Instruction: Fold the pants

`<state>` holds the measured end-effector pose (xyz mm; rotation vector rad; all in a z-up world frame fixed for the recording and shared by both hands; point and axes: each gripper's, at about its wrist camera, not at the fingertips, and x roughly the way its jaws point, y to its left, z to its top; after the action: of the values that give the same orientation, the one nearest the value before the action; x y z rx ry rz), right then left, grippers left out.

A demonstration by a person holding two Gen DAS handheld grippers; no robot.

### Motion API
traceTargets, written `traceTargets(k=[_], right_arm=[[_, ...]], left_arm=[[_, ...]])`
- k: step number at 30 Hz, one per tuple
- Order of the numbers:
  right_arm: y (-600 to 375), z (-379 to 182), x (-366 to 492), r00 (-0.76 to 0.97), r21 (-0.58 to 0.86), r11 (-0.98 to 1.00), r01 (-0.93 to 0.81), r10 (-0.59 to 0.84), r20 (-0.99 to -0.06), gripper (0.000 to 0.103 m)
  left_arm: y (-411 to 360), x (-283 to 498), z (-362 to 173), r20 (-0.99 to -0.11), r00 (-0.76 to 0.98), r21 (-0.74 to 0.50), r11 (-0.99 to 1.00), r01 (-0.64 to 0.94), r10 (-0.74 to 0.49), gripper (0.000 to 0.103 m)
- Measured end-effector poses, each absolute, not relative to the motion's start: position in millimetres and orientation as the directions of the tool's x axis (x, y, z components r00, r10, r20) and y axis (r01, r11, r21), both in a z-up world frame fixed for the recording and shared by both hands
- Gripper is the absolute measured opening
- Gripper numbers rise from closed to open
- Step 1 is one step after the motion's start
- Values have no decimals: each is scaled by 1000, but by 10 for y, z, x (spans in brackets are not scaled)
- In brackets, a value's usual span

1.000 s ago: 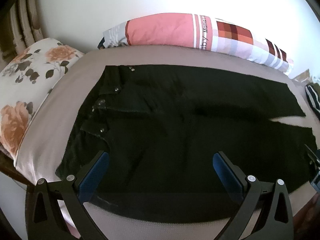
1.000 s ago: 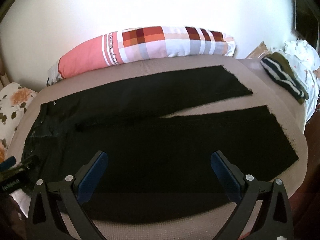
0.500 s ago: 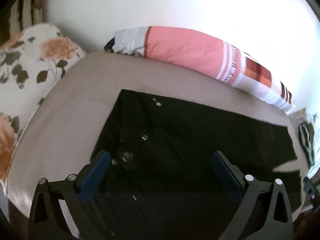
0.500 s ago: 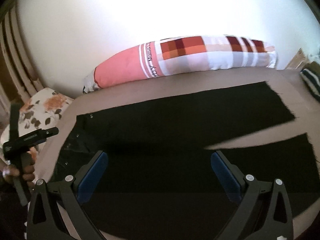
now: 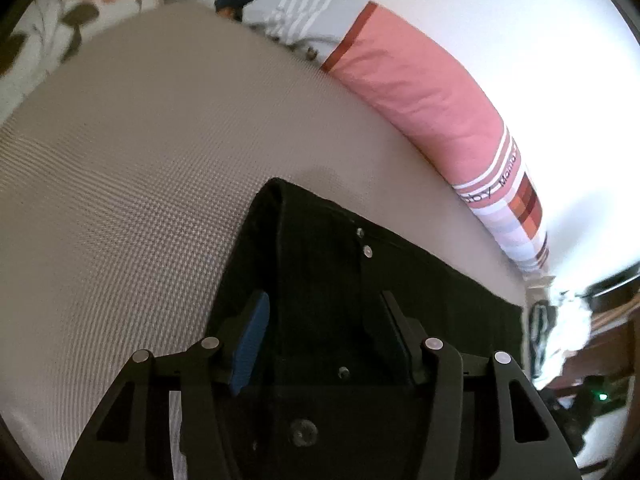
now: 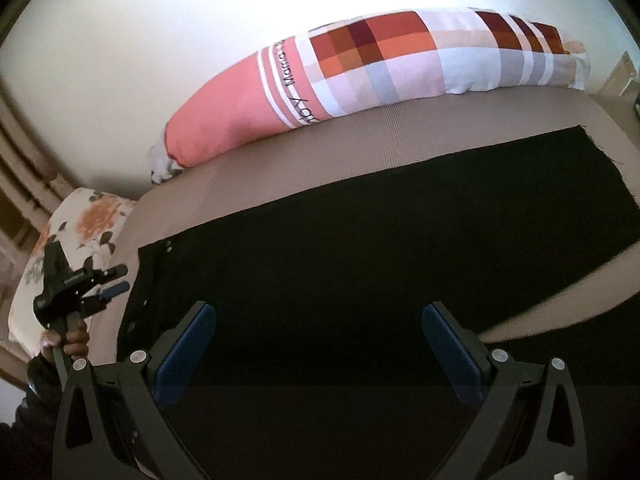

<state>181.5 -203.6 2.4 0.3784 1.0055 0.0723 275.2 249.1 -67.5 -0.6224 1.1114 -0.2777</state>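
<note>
The black pants lie spread flat on the tan bed, waistband toward the floral pillow, legs running out to the right below the long pink and checked bolster. The left gripper is at the waistband corner, its jaws just been closing and now half parted with the raised waist edge between them; whether the pads press the cloth I cannot tell. The right gripper hangs over the upper leg area, jaws spread wide, grasping nothing
</note>
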Motion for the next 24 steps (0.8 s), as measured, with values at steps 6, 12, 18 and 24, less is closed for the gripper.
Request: traceTargets(k=[6,12,18,24], right_arm=[[-1926,-100,2110,520,334,936,114,230,-822,103],[-1833,-172,2348,515,338,936,96,244,-822,103],[-1759,-218,2648,501,315,949,23,262,-825,103],[-1714,-369,3136,406,256,945,-205,320,-856,103]], left_arm=[[2594,2952,-908,-688,347,-706,699,-115,-638,56],[2660,3172,-943,-643,353,-750,653,-107,-680,56],[2497,3476,-955,-626,330,-761,647,-59,-706,49],[2390,3635,-1003,-612,344,-770,636,-54,-712,43]])
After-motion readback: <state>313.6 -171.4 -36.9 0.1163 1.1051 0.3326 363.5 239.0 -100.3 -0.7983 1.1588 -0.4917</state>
